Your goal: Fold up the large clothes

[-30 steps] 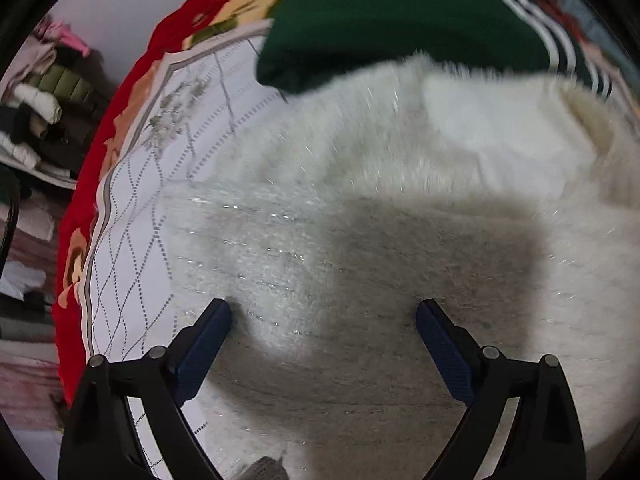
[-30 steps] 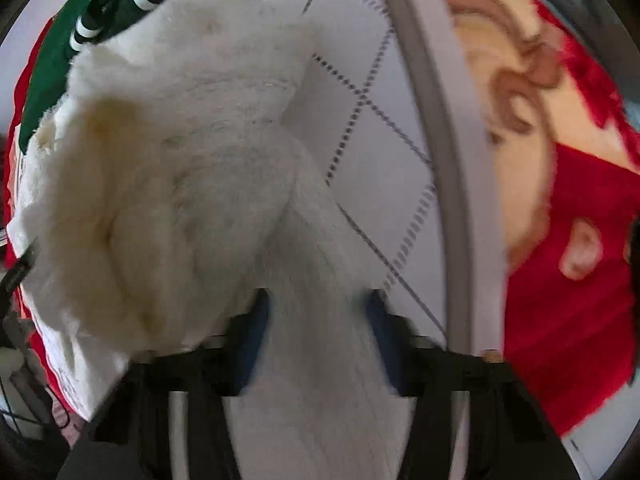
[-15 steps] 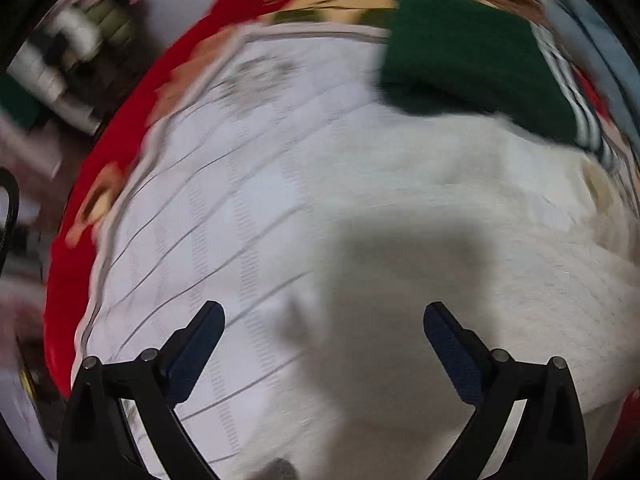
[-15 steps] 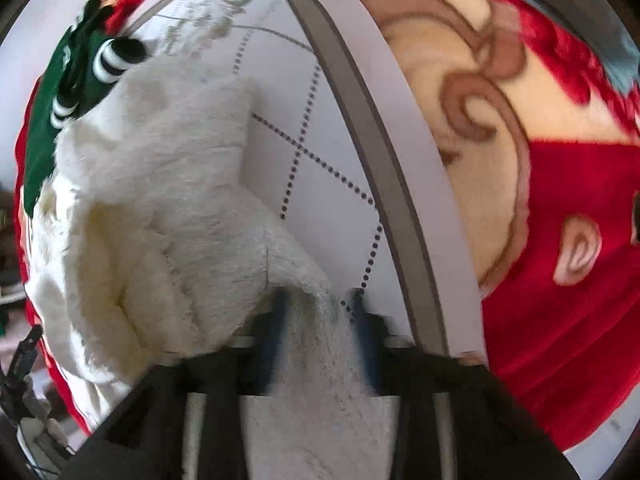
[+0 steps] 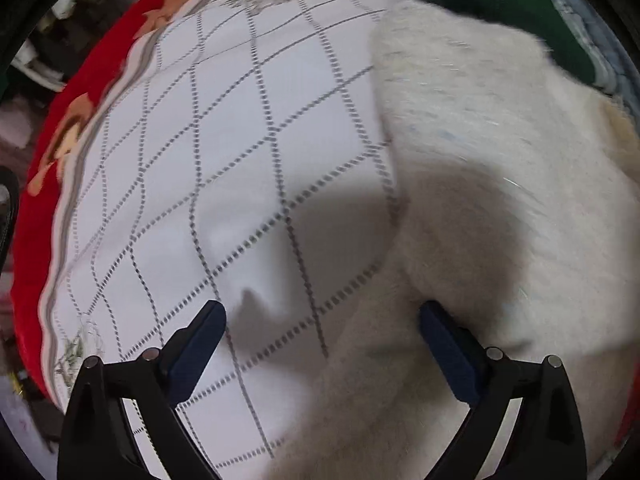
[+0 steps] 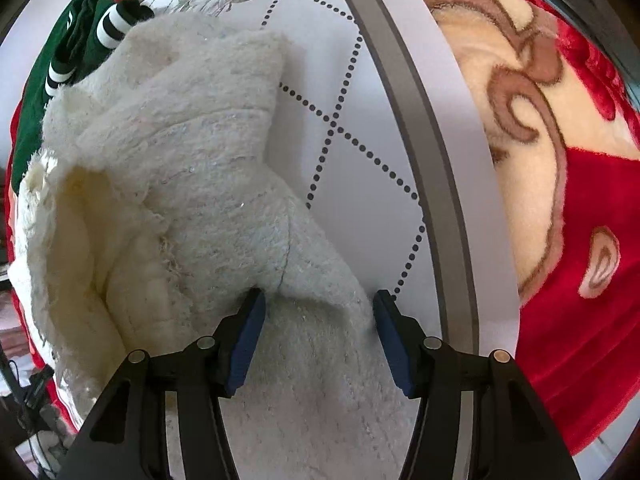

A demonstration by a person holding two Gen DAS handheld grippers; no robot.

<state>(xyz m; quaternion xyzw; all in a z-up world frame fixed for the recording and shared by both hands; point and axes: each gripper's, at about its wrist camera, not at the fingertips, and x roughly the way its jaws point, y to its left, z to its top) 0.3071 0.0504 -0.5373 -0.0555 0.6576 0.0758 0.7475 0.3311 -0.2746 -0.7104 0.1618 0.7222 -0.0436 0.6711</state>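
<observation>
A fluffy cream-white garment [image 6: 168, 184] lies bunched on a white bedspread with a dotted diamond pattern [image 6: 360, 92]. In the left wrist view it fills the right side [image 5: 500, 184]. My left gripper [image 5: 320, 344] is open and empty, above the garment's left edge and the bedspread [image 5: 240, 140]. My right gripper [image 6: 318, 336] is open, its blue pads [image 6: 248, 340] either side of a raised fold of the garment, apart from it.
A dark green garment with white stripes [image 6: 80, 28] lies beyond the cream one, also in the left wrist view [image 5: 500, 4]. A red and beige floral blanket [image 6: 560, 200] borders the bedspread. Cluttered clothes [image 5: 48, 40] lie off the bed's left edge.
My right gripper has opened and let go of the cream fold. My left gripper has swung left, from over the garment to its left edge, still open.
</observation>
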